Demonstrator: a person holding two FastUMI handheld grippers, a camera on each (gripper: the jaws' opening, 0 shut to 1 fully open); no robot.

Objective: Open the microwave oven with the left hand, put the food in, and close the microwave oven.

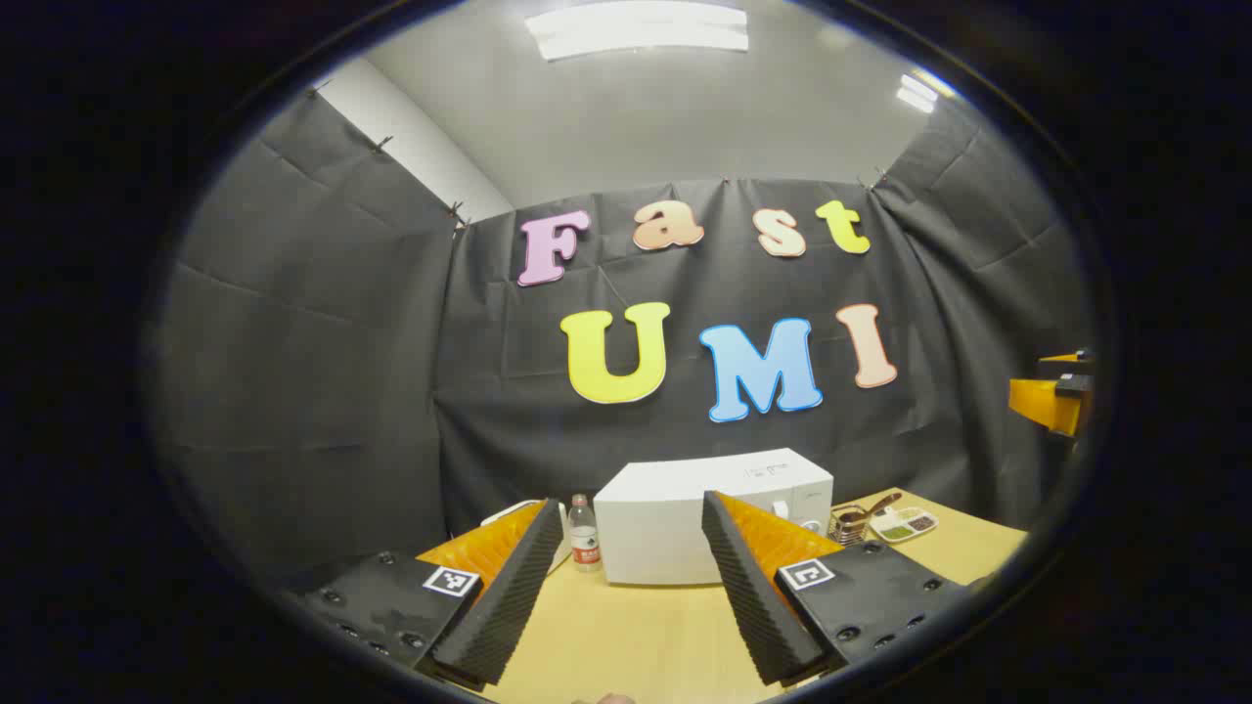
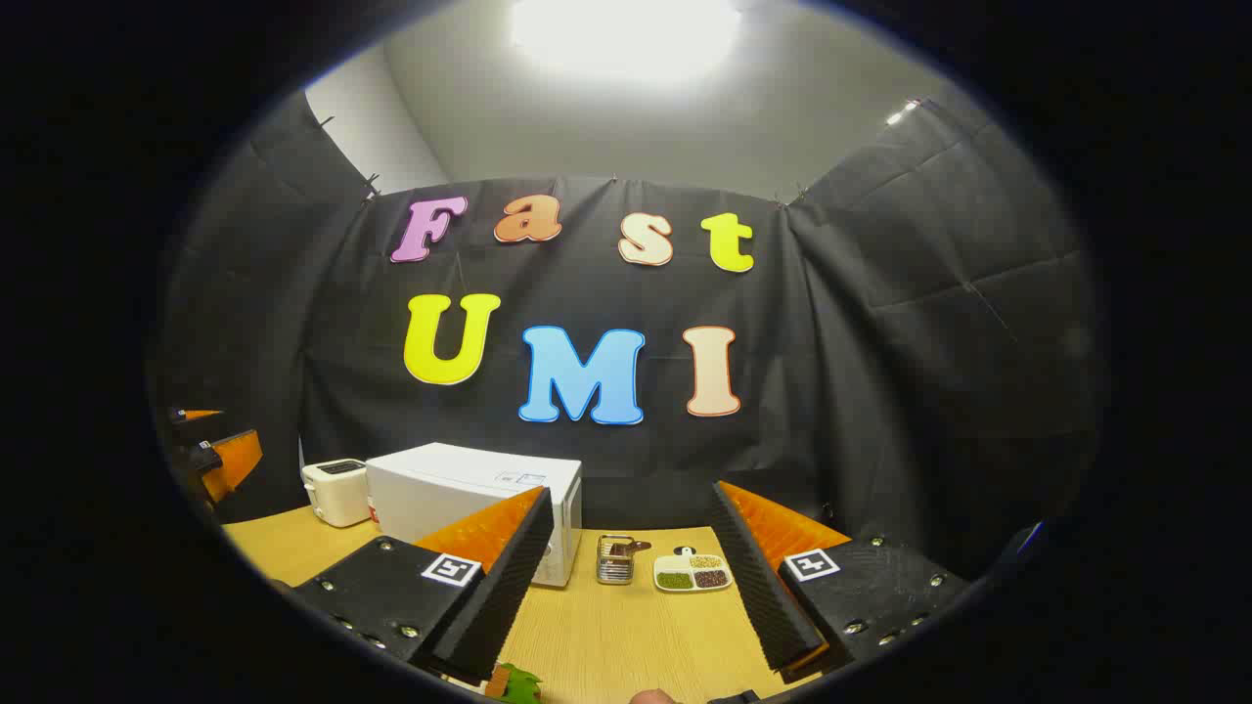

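Both tongs, left (image 1: 631, 587) & right (image 2: 626, 587), gape wide, empty. White boxy microwave oven (image 1: 685, 528) shut, far on wooden counter (image 1: 626, 636). Door prob. stiff; pull at right edge. Food tray (image 2: 693, 573) light, spill-prone; grip rim.

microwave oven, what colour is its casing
White. The microwave oven shows best in the left gripper view, standing on the wooden table.

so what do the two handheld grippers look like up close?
Both match. The left gripper and right gripper each have two wedge-shaped fingers lined with ribbed foam, mounted on dark plates dotted with screws. Each plate carries a small square black-and-white tag. No cables or sleeves visible.
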